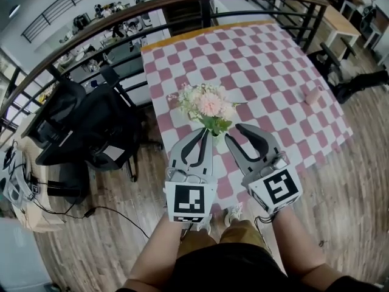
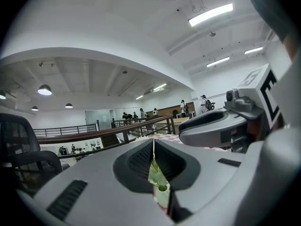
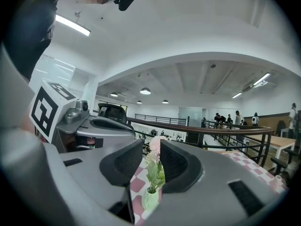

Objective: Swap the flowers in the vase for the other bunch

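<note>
Mezzanine office space, wood floor (image 1: 364, 163), curved railing (image 1: 182, 5) running round the far side, and a table (image 1: 267, 53) in a pink-and-white checked cloth taking up the middle of my head view. A black office chair (image 1: 91, 126) sits off the table at about 9 o'clock.

The flowers (image 1: 206, 104) are a pale pink and cream bunch with green leaves. They're standing upright in a small light vase (image 1: 214, 140), right at the table's 6 o'clock edge, basically under my grippers. Over at roughly 3 o'clock from the bunch, well apart from it and near the table's right edge, there's a small pink thing (image 1: 313, 95). It's too small for me to say what it is.

The left gripper (image 1: 205, 132) has its jaws closed tip to tip. In the left gripper view (image 2: 153, 147) the tips meet in a thin seam, with the vase (image 2: 162, 194) and some leaves showing through the gap below them. I can't see anything pinched between the tips.

The right gripper (image 1: 245, 134) has its jaws spread apart with nothing held. In the right gripper view (image 3: 151, 157) the flowers (image 3: 155, 146) and vase (image 3: 150, 197) show through the gap, beyond the jaws. From the head view the vase sits just beside it at 9 o'clock, between the two grippers.
</note>
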The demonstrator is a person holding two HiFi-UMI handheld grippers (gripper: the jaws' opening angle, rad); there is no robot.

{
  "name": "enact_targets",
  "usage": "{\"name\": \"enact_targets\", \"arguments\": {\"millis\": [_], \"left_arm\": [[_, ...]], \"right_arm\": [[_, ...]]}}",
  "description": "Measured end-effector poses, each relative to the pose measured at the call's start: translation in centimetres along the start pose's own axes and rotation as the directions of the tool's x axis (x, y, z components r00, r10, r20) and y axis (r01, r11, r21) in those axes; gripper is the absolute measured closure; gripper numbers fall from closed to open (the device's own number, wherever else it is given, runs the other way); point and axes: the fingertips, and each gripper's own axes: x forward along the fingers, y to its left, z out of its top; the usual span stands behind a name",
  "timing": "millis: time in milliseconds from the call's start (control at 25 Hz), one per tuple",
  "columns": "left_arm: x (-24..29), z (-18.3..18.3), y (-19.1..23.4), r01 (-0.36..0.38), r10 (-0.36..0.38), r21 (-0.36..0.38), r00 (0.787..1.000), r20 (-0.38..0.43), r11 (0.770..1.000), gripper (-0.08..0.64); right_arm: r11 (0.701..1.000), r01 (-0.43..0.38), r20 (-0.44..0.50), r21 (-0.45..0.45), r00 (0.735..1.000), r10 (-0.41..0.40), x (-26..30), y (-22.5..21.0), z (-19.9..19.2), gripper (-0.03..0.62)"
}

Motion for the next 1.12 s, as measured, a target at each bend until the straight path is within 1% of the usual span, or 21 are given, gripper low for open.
{"name": "enact_targets", "arguments": {"millis": [80, 160, 280, 480, 600, 720, 840, 1000, 1120], "left_arm": [[-0.4, 0.9, 0.0, 0.001, -0.001, 0.012, 1.0, 0.022, 1.0, 0.551], [-0.8, 1.9, 0.0, 0.008, -0.008, 0.007, 0.999, 0.047, 1.0, 0.551], [-1.5, 2.7, -0.1, 0.021, -0.021, -0.012, 0.998, 0.053, 1.0, 0.551], [-2.2, 4.2, 0.0, 0.027, -0.028, 0.012, 0.997, 0.071, 1.0, 0.551], [-2.5, 4.5, 0.1, 0.031, -0.032, 0.019, 0.996, 0.078, 0.999, 0.551], [-2.6, 4.9, 0.2, 0.033, -0.035, 0.021, 0.996, 0.083, 0.999, 0.551], [-2.7, 5.3, 0.2, 0.039, -0.04, 0.007, 0.995, 0.087, 0.999, 0.551], [-2.8, 5.8, 0.3, 0.043, -0.044, 0.017, 0.995, 0.091, 0.999, 0.551], [-2.8, 6.1, 0.6, 0.041, -0.043, 0.024, 0.994, 0.097, 0.999, 0.551]], "right_arm": [[1.0, 0.011, 0.017, -0.016, 1.0, -0.01, -0.3, 0.0, 0.9, 0.481], [0.999, 0.013, 0.024, -0.032, 1.0, -0.012, -0.6, 0.2, 1.6, 0.489], [0.999, 0.006, 0.042, -0.044, 0.999, -0.004, -0.7, 0.7, 2.6, 0.492], [0.999, -0.003, 0.08, -0.046, 0.997, 0.007, -1.0, 1.1, 4.3, 0.501], [0.999, -0.026, 0.106, -0.038, 0.994, 0.03, -1.2, 1.4, 5.1, 0.535], [0.998, -0.064, 0.125, -0.014, 0.99, 0.065, -1.2, 1.8, 5.9, 0.548], [0.996, -0.085, 0.139, -0.016, 0.986, 0.087, -1.4, 2.1, 6.7, 0.56], [0.996, -0.086, 0.158, -0.023, 0.983, 0.089, -1.4, 2.0, 7.5, 0.56], [0.996, -0.065, 0.159, -0.054, 0.985, 0.073, -1.4, 1.9, 7.9, 0.56]]}}
